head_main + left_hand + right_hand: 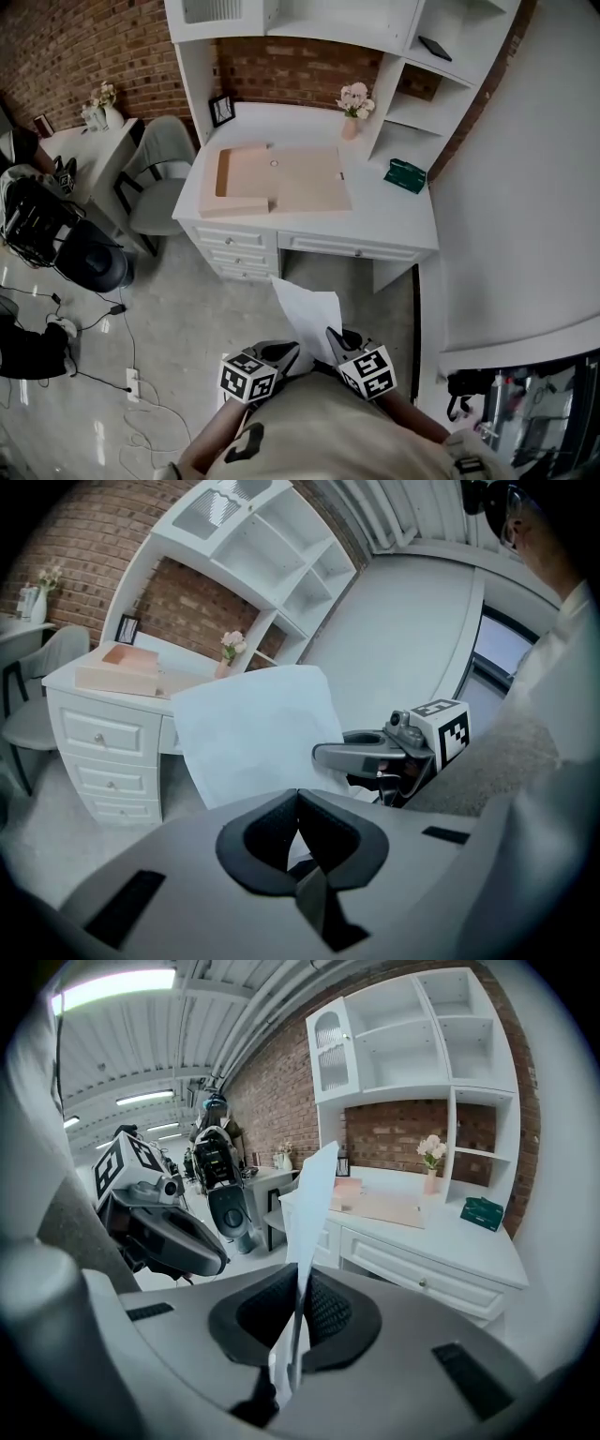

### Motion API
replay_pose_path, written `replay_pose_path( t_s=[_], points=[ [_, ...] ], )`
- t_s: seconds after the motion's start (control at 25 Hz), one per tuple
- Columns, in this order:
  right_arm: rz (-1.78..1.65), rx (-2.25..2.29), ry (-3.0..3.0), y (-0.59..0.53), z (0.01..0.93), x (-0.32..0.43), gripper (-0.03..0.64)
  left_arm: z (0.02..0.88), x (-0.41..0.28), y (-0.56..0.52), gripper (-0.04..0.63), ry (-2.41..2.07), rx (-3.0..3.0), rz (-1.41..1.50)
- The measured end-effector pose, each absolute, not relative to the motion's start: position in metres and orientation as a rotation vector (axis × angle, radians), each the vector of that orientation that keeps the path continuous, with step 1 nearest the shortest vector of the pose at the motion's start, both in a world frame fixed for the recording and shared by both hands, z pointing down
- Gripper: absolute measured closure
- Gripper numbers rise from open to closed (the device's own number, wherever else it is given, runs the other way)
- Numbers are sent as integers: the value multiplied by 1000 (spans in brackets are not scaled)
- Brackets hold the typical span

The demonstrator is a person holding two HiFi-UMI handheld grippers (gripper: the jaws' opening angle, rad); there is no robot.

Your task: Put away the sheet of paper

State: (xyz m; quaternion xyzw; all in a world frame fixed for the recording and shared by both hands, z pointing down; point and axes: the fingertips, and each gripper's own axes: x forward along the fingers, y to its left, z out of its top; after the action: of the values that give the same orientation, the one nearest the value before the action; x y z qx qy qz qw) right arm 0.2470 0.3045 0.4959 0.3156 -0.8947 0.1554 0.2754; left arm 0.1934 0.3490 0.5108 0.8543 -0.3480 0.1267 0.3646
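Note:
A white sheet of paper (309, 314) stands upright in front of me, over the floor short of the white desk (394, 220). My right gripper (333, 336) is shut on its lower edge; in the right gripper view the sheet (309, 1213) rises edge-on from between the pads of that gripper (302, 1274). My left gripper (289, 349) sits just left of it, jaws shut with nothing seen held. In the left gripper view, beyond that gripper (298, 794), the sheet (253, 733) faces me broadside. An open beige folder (291, 178) lies flat on the desk.
The desk has drawers below and white shelves above. On it stand a flower vase (353, 103), a photo frame (221, 110) and a green packet (405, 174). A grey chair (159, 178) stands left of it. Cables (112, 375) trail on the floor at left.

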Motion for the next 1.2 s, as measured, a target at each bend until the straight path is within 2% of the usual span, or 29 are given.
replay_pose_path(
  t_s=[0.88,1.2],
  points=[
    [454,829,-2470,189,491,332,589,503,278,240,578,-971,2192,400],
    [474,770,-2494,179,498,337,589,509,288,232,578,-988,2139,416]
  ],
)
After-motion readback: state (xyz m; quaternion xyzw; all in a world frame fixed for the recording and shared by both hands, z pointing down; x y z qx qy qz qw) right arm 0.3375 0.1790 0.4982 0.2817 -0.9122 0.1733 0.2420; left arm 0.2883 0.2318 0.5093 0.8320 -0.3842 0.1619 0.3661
